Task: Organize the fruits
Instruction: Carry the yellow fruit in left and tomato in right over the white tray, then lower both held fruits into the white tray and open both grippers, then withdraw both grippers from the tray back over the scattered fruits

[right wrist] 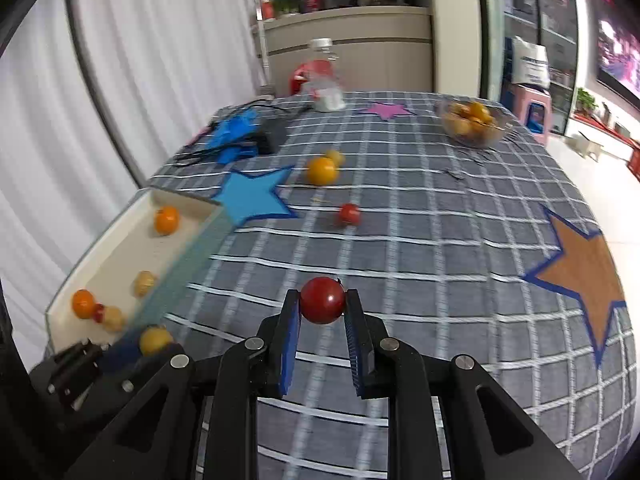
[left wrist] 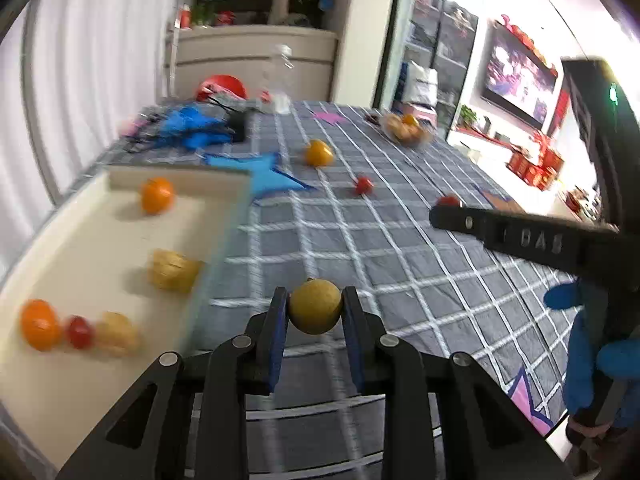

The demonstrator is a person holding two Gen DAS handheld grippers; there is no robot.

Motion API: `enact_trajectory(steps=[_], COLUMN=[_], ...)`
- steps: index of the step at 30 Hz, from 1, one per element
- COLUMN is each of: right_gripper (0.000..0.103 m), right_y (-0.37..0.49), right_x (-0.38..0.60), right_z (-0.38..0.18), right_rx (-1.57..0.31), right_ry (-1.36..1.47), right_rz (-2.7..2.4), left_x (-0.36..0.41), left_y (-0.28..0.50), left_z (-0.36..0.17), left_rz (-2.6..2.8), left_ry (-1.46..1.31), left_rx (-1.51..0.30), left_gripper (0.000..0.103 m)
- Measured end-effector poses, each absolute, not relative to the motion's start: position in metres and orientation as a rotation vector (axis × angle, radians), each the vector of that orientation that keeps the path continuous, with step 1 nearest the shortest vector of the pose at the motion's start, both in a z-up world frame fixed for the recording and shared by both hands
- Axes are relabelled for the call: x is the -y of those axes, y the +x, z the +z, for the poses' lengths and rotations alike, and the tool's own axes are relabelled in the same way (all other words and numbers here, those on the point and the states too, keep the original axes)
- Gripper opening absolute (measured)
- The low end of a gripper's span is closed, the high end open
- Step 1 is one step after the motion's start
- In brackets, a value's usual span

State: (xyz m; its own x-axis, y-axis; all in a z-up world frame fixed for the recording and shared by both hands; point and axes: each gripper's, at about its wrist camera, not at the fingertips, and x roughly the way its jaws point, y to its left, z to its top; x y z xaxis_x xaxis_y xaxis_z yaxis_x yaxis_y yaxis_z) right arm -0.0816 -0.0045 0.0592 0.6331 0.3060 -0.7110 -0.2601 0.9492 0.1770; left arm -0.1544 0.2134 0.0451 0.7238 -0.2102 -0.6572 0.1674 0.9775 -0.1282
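Observation:
My left gripper point(left wrist: 315, 307) is shut on a round yellow-brown fruit point(left wrist: 315, 306), held above the checked cloth just right of a white tray point(left wrist: 92, 240). The tray holds several fruits: oranges point(left wrist: 157, 195), pale yellow ones point(left wrist: 172, 271) and a small red one point(left wrist: 79, 332). My right gripper point(right wrist: 322, 305) is shut on a red cherry tomato point(right wrist: 322, 300) above the cloth; the same gripper point(left wrist: 440, 212) shows in the left wrist view at the right. Loose on the cloth lie an orange point(right wrist: 321, 170) and a red tomato point(right wrist: 349, 213).
A glass bowl of fruit point(right wrist: 474, 123) stands at the far right of the table. A plastic bottle point(right wrist: 325, 80), blue gloves and black cables point(right wrist: 240, 136) lie at the far end. Coloured star shapes point(right wrist: 256, 196) lie flat on the cloth. White curtains hang left of the table.

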Motion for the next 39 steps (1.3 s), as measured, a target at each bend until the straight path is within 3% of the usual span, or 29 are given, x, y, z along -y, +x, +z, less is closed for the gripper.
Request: enact_trajectory(steps=[8, 20, 22, 24, 26, 28, 30, 32, 39], right_gripper=[0.023, 0.023, 0.023, 0.023, 0.026, 0.049, 0.081, 0.094, 0.094], right_y=[-0.081, -0.067, -0.065, -0.064, -0.063, -0.063, -0.067, -0.074, -0.084], right_x=[-0.064, -0.155, -0.162, -0.166, -0.166, -0.163, -0.158, -0.153, -0.124], right_z=[0.06, 0.044, 0.042, 0.039, 0.038, 0.039, 0.045, 0.054, 0.063], right_rx=[-0.84, -0.895, -0.9, -0.909, -0.918, -0.917, -0.886, -0.842, -0.806], right_ry=[0.031, -0.022, -0.035, -0.045, -0.042, -0.029, 0.003, -0.016, 0.007], right_rz=[0.463, 0.596, 0.601, 0.6, 0.601, 0.601, 0.637, 0.597, 0.575], left_x=[-0.288, -0.359, -0.362, -0.362, -0.359, -0.356, -0.354, -0.354, -0.359], left_y=[-0.152, -0.137, -0.135, -0.134, -0.134, -0.135, -0.135, -0.138, -0.147], left_z=[0.07, 0.041, 0.036, 0.033, 0.033, 0.034, 0.032, 0.032, 0.032], left_rz=[-0.024, 0.173, 0.171, 0.174, 0.175, 0.192, 0.223, 0.257, 0.369], left_ry=[-0.085, -0.067, -0.051, -0.031, -0.003, 0.023, 0.034, 0.028, -0.032], left_rx=[-0.668, -0.725, -0.74, -0.755, -0.757, -0.745, -0.738, -0.725, -0.714], left_gripper=[0.029, 0.03, 0.037, 0.057, 0.063, 0.071, 0.071, 0.071, 0.071])
